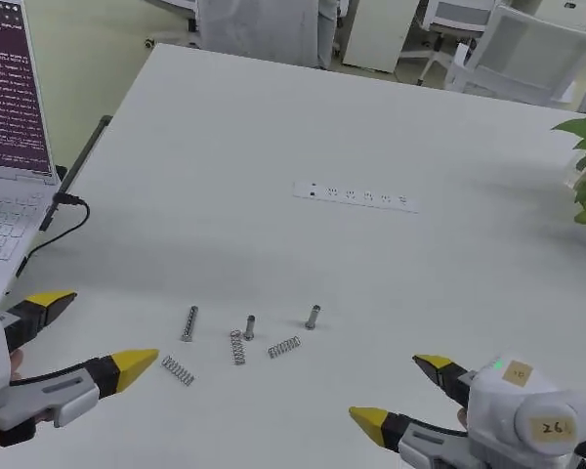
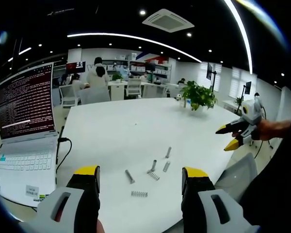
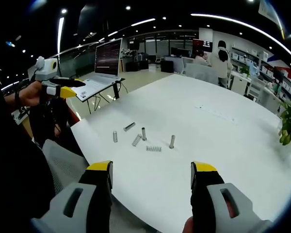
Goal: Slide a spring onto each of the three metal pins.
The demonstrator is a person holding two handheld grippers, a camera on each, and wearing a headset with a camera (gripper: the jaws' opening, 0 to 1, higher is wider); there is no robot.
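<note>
Three short grey metal pins are sitting near the front of the white bench (image 1: 273,127). The lying pin (image 1: 189,323) is resting on its side at the left, while the middle pin (image 1: 249,327) and the right pin (image 1: 313,317) are standing upright. Three small wire coil springs are lying loose among them: the left spring (image 1: 177,370) nearest the left gripper (image 1: 95,330), the centre spring (image 1: 237,347) just beside the middle pin, and the right spring (image 1: 284,346) between the upright pins. No spring is sitting on a pin yet.

The left gripper and the right gripper (image 1: 400,393) are hovering clear of the parts, each with its yellow-tipped fingers (image 1: 135,363) spread apart and holding nothing.

The springs are probably light, squashy and apt to roll or flick away. Pinching lightly across the coils near one end should be leaving the bore open. The pins look stiff but easy to topple.

The head view is showing a white power strip (image 1: 356,196) and an open silver laptop (image 1: 0,195). The left gripper view is catching the right gripper side-on.
</note>
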